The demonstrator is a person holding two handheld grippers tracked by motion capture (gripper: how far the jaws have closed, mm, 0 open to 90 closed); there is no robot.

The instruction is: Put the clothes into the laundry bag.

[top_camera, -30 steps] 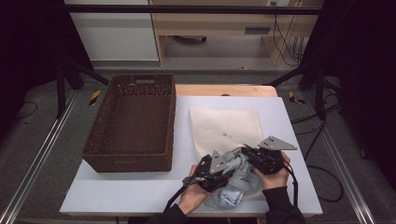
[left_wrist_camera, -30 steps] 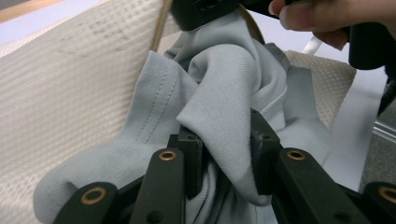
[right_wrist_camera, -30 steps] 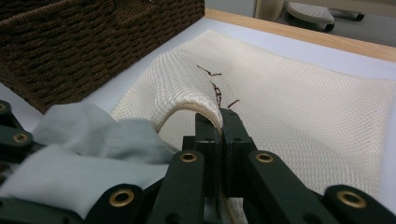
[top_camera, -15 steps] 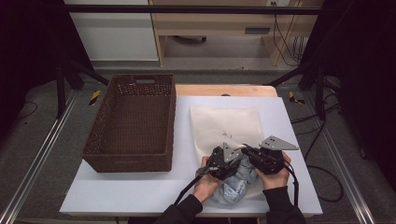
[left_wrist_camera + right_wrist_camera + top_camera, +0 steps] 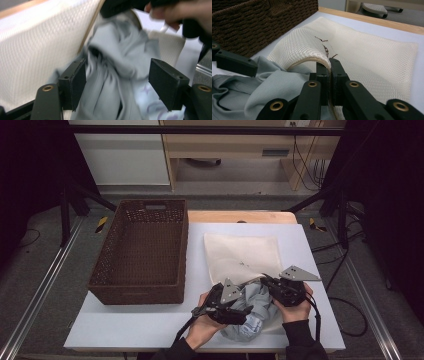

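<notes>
Since a second earlier, the left gripper (image 5: pixel 231 306) had been moved off the near edge of the cloth and in over its middle, closer to the mesh bag (image 5: pixel 243 255); the right gripper (image 5: pixel 270 283) had hardly been moved.

From the high view, the grey cloth (image 5: pixel 254 307) was seen bunched at the near end of the mesh bag, half in its mouth. The brown basket (image 5: pixel 142 247) was set well to the left of the bag, on the white table (image 5: pixel 145 325).

From the left gripper view, the left gripper (image 5: pixel 117 86) was held wide apart, with the grey cloth (image 5: pixel 117 62) crumpled between the jaws but not pinched. Soft folds and a pale purple print were seen on it. The cloth could be missed, or only a thin fold could be caught, and then it might slip back out of the mesh bag (image 5: pixel 42 42).

From the right gripper view, the right gripper (image 5: pixel 329 65) was pressed together on the rim of the mesh bag (image 5: pixel 372 52), lifting it up. If that thin rim were let slip, the mouth could drop shut on the grey cloth (image 5: pixel 274 85) beside it.
</notes>
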